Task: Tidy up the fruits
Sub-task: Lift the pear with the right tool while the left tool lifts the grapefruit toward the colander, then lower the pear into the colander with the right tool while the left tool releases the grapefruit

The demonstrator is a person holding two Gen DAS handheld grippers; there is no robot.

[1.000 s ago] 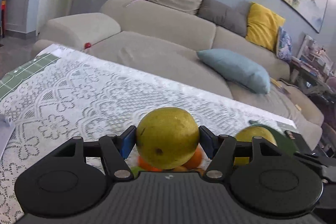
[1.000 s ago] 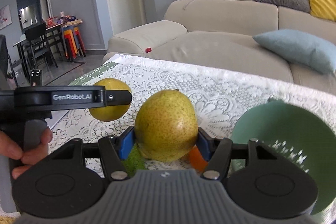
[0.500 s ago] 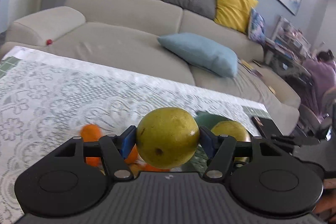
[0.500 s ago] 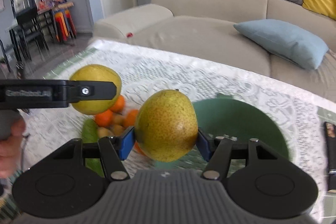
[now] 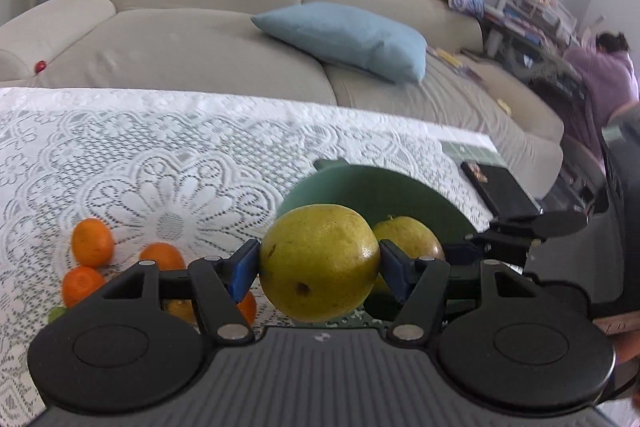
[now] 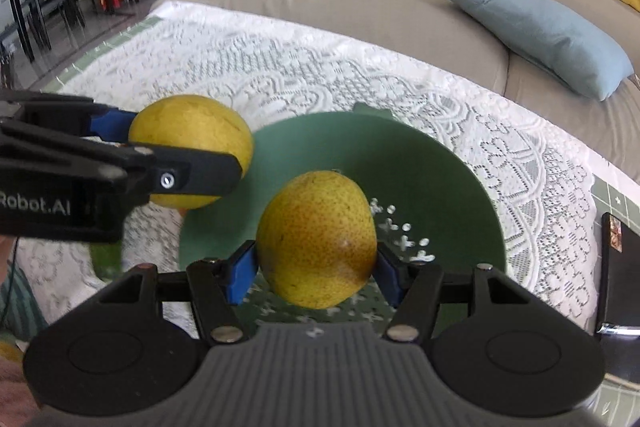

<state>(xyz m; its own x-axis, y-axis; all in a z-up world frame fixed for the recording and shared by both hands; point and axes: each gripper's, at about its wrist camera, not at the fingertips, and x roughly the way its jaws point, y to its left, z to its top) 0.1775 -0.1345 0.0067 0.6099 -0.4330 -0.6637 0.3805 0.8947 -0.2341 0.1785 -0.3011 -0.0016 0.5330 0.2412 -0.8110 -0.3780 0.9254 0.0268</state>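
Both jaws grip fruit: my left gripper [image 5: 319,269] clamps a yellow-green fruit [image 5: 319,269], my right gripper [image 6: 316,265] a speckled pear [image 6: 316,239]. Beneath them the green bowl [image 6: 420,163] looks empty, though the pear hides part of its floor.

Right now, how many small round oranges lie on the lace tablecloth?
4 at least: three clustered at left, one partly behind the left tool's finger; others may be hidden.
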